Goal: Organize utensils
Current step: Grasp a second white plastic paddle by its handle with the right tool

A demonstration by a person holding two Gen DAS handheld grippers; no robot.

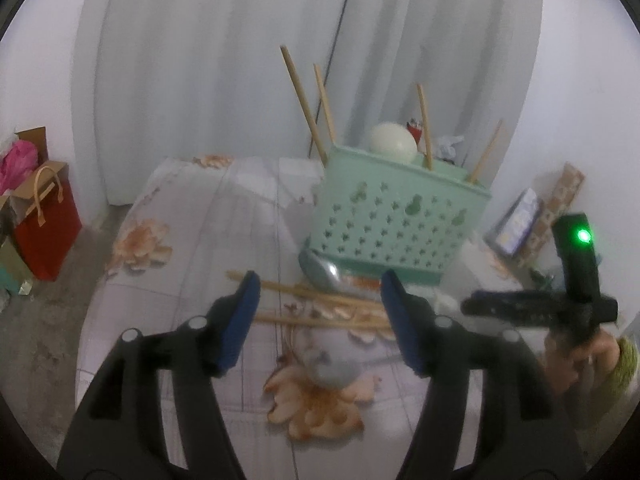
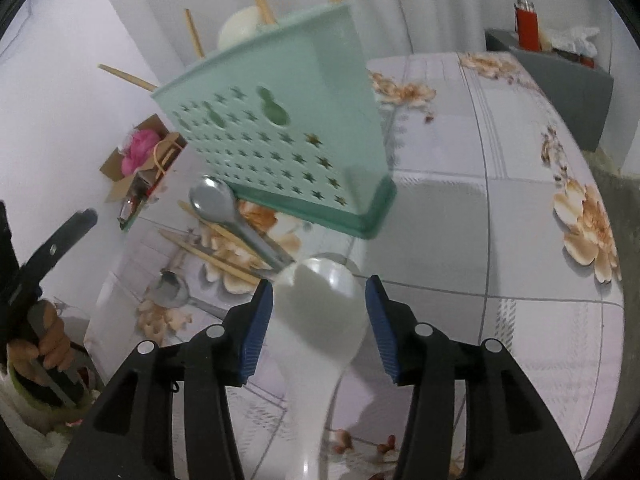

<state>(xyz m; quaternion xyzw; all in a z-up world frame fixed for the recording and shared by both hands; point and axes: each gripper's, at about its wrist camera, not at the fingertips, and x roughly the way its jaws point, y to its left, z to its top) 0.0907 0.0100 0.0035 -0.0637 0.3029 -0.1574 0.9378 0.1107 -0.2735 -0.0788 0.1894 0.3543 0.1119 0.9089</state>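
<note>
A mint-green perforated utensil holder [image 1: 396,220] [image 2: 288,128] stands on the floral tablecloth, with several chopsticks and a white spoon bowl [image 1: 392,144] sticking out of it. Loose chopsticks [image 1: 320,300] [image 2: 216,256] and a metal spoon [image 1: 324,270] [image 2: 216,204] lie in front of its base. A second metal spoon [image 2: 172,290] lies nearer. My left gripper [image 1: 320,280] hovers open above the loose chopsticks, with nothing between its pads. My right gripper [image 2: 320,282] is open, and the bowl of a white plastic spoon [image 2: 320,320] lies between its pads, filling the gap.
A red gift bag [image 1: 48,232] and a cardboard box with pink stuffing [image 2: 140,148] sit on the floor off the table's left side. A grey cabinet [image 2: 560,76] with a red container stands beyond the far corner. Curtains hang behind the table.
</note>
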